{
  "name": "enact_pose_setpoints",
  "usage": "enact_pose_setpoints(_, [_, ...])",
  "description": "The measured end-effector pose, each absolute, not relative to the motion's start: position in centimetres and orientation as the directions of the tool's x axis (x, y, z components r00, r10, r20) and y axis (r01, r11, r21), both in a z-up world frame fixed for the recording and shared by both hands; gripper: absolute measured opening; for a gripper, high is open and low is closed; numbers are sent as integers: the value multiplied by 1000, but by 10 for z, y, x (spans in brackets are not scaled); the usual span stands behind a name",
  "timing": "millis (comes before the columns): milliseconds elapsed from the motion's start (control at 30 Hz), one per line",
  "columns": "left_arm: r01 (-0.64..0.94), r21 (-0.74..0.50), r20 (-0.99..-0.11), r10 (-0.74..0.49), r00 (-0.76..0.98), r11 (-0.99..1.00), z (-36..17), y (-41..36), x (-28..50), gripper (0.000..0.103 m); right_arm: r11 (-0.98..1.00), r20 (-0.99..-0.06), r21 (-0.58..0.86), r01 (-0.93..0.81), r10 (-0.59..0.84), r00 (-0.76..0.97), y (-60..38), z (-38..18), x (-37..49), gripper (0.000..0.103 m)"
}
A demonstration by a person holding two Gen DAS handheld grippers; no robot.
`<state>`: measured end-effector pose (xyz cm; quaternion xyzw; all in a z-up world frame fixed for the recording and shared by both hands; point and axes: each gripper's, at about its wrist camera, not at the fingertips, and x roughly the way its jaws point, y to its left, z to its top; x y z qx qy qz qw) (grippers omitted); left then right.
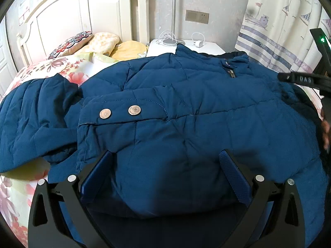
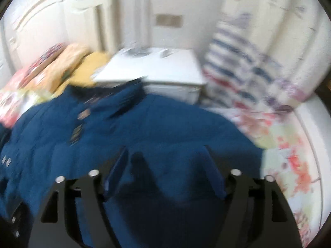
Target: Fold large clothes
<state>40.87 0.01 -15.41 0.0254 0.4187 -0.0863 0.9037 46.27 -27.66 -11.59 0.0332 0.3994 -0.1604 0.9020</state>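
- A blue padded jacket (image 1: 186, 107) lies spread on the bed (image 1: 68, 70), collar toward the white nightstand (image 1: 186, 46).
- One sleeve (image 1: 115, 113) with two snap buttons is folded across the body; the other sleeve (image 1: 35, 111) trails off to the left.
- Left gripper (image 1: 167, 171): jaws spread, low over the hem, gripping nothing.
- Right gripper (image 2: 165, 165): jaws spread over the jacket, nothing pinched.
- Judged step: sleeves partly tucked; next move likely calls for closing on the hem and carrying it toward the collar.
- The right wrist view is heavily blurred; contact with the fabric cannot be confirmed.
- The jacket's near hem is hidden under the gripper bodies.
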Motion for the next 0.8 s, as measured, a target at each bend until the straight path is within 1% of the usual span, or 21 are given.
enact_pose_setpoints(67, [177,-27,-761,-135,634,984,-154,0,408,99,922,-761,-69,382,-296,577,-302,-126,468,80])
enact_pose_setpoints(100, [177,-27,-761,-135,634,984,-154,0,408,99,909,-804,-40,414,-275,527,-318,-139,471,83])
enact_pose_setpoints(133, [177,-25,-762,-134,634,984,-154,0,409,99,909,-816,22,416,-224,533,-327,-144,471,83])
enact_pose_setpoints(267, [177,-21,-763,-130,633,984,-154,0,409,99,908,-798,84,411,-185,573,-334,-131,455,83])
enact_pose_setpoints(333, [176,-16,-764,-126,632,984,-154,-1,409,99,888,-765,106,448,-215,607,-340,-122,444,84])
enact_pose_setpoints(367, [176,-14,-765,-124,632,984,-154,-1,409,99,882,-765,103,459,-225,604,-342,-122,442,84])
enact_pose_setpoints(467, [177,-15,-765,-125,632,984,-154,-1,409,99,901,-819,51,430,-209,535,-342,-141,446,84])
enact_pose_setpoints(567, [177,-14,-765,-125,632,984,-154,-1,409,99,912,-801,-23,409,-262,539,-329,-137,433,84])
enact_pose_setpoints(633, [177,-13,-765,-123,632,984,-154,-1,409,99,916,-762,-41,399,-287,581,-310,-126,420,84])
enact_pose_setpoints(667, [176,-9,-766,-120,632,984,-154,-2,409,99,929,-746,-44,367,-275,606,-299,-124,415,84])
enact_pose_setpoints(700, [176,-6,-766,-118,632,984,-154,-2,409,99,953,-738,-64,297,-246,628,-279,-126,411,84])
enact_pose_setpoints(733, [176,-3,-767,-116,631,984,-154,-2,409,99,965,-744,-97,243,-232,627,-262,-132,409,84])
enact_pose_setpoints(800, [176,0,-768,-113,631,984,-154,-2,410,99,978,-784,-144,148,-204,586,-241,-150,413,84])
